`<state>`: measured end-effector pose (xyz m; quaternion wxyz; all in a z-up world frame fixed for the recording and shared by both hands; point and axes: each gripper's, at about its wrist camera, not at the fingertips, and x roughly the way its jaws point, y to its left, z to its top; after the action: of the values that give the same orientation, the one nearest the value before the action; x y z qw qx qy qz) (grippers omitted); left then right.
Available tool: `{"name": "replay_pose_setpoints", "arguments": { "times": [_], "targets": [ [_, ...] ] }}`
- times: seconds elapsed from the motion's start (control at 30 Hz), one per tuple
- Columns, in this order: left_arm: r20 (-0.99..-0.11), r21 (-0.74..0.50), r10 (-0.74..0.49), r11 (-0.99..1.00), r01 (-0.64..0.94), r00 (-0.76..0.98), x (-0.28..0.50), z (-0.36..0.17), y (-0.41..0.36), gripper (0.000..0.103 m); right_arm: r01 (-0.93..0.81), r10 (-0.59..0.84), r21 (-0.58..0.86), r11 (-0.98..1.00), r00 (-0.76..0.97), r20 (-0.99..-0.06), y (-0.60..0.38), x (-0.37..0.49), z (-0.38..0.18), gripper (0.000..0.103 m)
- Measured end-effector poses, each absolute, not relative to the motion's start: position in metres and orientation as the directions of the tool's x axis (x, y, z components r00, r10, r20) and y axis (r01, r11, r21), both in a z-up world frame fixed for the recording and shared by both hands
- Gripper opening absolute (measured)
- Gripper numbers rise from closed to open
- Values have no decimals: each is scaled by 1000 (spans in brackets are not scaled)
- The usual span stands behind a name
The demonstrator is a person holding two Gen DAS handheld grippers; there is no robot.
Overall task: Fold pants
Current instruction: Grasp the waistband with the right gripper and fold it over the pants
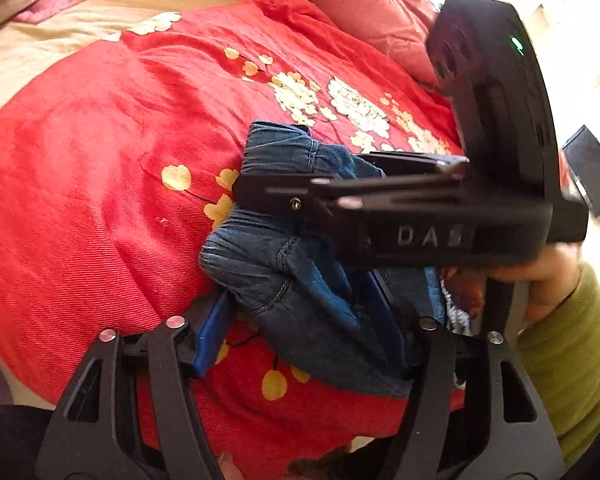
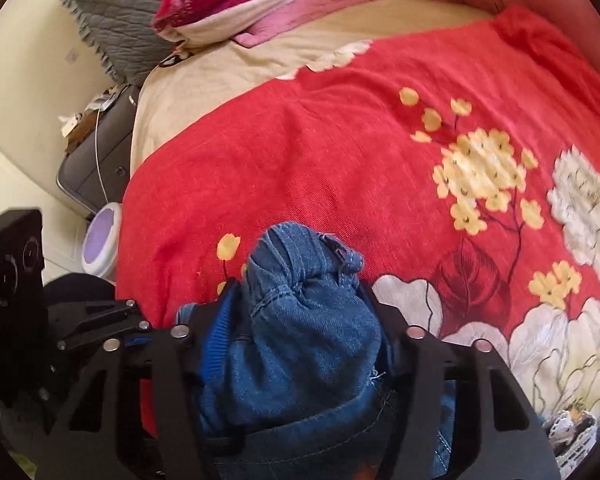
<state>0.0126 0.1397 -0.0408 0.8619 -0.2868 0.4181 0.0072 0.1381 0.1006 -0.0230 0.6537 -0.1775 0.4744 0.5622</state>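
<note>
Nearest, both claws clamp bunched denim: the left gripper (image 1: 300, 340) and right gripper (image 2: 296, 328) each squeeze the pants (image 1: 296, 272), crumpled on the red bedspread (image 1: 100, 200) beyond; folding seems barely begun

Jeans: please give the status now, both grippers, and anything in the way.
Right gripper shut on bunched jeans. Left gripper around the same jeans, grip unclear. Jeans bunched, unfolded, on red blanket. Right gripper crosses just ahead of the left one.
</note>
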Motion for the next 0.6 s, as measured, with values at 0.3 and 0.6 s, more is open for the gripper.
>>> {"name": "replay_pose_setpoints", "arguments": {
  "times": [0.3,0.6],
  "targets": [
    [-619,-580,-301,799,-163,725,-2,-27,137,85,-864,732,414,287,-82,-677,37,148,23,34],
    [-559,-678,-455,732,-66,694,20,-28,106,85,-851,816,436,293,-15,-578,-33,162,52,34]
  ]
}}
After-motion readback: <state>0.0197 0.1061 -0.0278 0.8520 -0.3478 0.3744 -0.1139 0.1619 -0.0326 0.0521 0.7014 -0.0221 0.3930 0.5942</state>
